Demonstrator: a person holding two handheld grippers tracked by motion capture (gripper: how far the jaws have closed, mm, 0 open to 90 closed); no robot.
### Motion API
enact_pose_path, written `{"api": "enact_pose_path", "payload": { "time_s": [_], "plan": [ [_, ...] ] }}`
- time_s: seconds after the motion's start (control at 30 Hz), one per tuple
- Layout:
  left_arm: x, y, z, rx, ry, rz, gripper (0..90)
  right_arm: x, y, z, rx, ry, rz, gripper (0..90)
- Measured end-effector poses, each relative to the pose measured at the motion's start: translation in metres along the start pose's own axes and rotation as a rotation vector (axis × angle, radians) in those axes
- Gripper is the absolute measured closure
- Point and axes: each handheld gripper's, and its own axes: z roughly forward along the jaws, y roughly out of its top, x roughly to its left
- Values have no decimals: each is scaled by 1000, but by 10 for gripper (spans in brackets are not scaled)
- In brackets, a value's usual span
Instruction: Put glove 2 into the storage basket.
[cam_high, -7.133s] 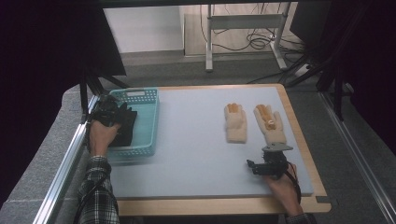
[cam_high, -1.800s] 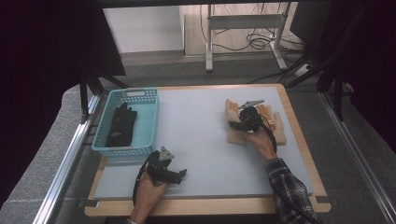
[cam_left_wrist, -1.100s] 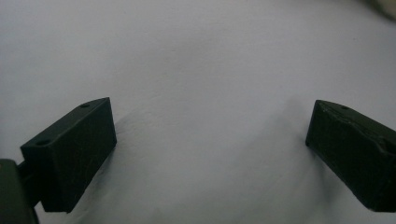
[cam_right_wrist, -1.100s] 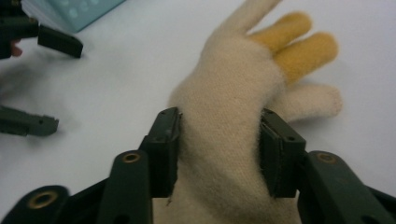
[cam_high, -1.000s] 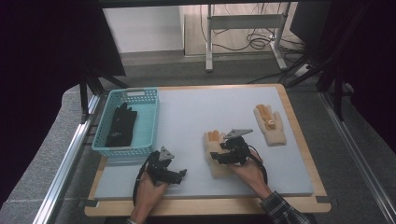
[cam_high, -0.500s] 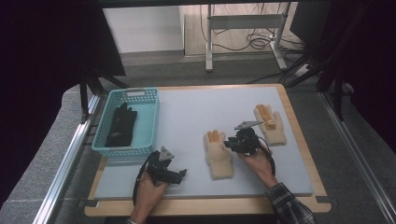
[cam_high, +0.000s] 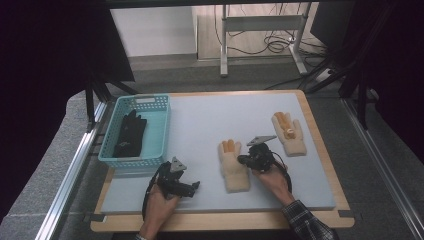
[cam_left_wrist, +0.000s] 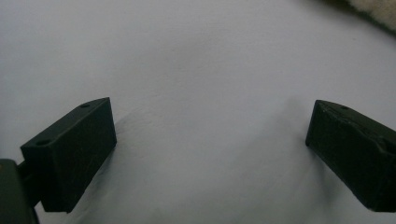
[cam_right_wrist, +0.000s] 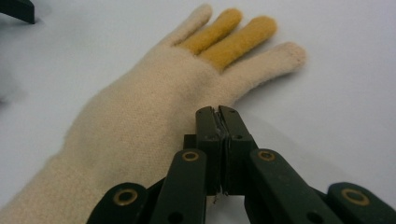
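Toward the front edge of the table (cam_high: 200, 120), a little right of its middle, a cream knitted glove (cam_high: 233, 165) with two orange fingers lies flat, fingers pointing to the far edge. The person's right gripper (cam_high: 241, 160) rests at the right side of this glove. In the right gripper view, the right gripper (cam_right_wrist: 218, 112) has its two black jaws pressed together, having just been closing, with their tips over the glove (cam_right_wrist: 140, 126) where the thumb meets the palm. Whether a thin pinch of knit is caught between them cannot be told. The left gripper (cam_high: 196, 186) waits close to the front edge, left of the glove and apart from it. In the left gripper view, the left gripper (cam_left_wrist: 210, 140) has its jaws spread wide over bare table, holding nothing. A matching second glove (cam_high: 288, 132) lies near the right edge. A blue-green basket (cam_high: 157, 102) at the left edge holds a pair of black gloves (cam_high: 130, 132). The step in hand appears to be taking hold of the near glove. The next move likely calls for checking that the pinch has fabric, then lifting gently so the knit does not slip free.
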Motion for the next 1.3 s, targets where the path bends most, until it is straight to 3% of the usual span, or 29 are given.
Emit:
{"api": "enact_pose_path", "payload": {
  "time_s": [0.23,0.33,0.4,0.47,0.63,0.83,0.87,0.9,1.0,1.03,1.07,1.17,1.2,1.27,1.3],
  "plan": [
    [0,0,0,4,-1,5,20,8,9,-32,-84,-41,-22,847],
    [1,0,0,6,-1,7,20,2,8,-33,-81,-70,-20,719],
    [0,0,0,4,-1,4,21,-1,7,-33,-79,-72,-11,695],
    [0,0,0,4,-1,4,21,-13,2,-32,-79,-76,23,638],
    [0,0,0,4,-1,4,21,-35,-1,-44,-101,-135,24,621],
    [0,0,0,4,-1,4,21,-79,-7,-69,-120,-230,73,626],
    [0,0,0,4,-1,4,20,-79,-7,-69,-120,-230,73,626],
    [0,0,0,4,-1,4,21,-96,-11,-76,-127,-262,90,625],
    [1,0,0,4,-2,4,20,-113,-14,-83,-134,-306,93,604],
    [1,0,0,4,-2,4,20,-113,-14,-83,-134,-306,93,604],
    [1,0,0,4,-2,4,21,-127,-16,-87,-133,-336,97,582],
    [1,0,0,7,-2,6,20,-137,-17,-88,-134,-349,101,554],
    [1,0,0,8,-1,6,21,-147,-19,-87,-125,-358,91,500],
    [1,0,0,8,-1,7,21,-149,-20,-86,-120,-358,84,481],
    [1,0,0,8,-1,6,21,-154,-21,-80,-102,-362,48,436]
  ]
}}
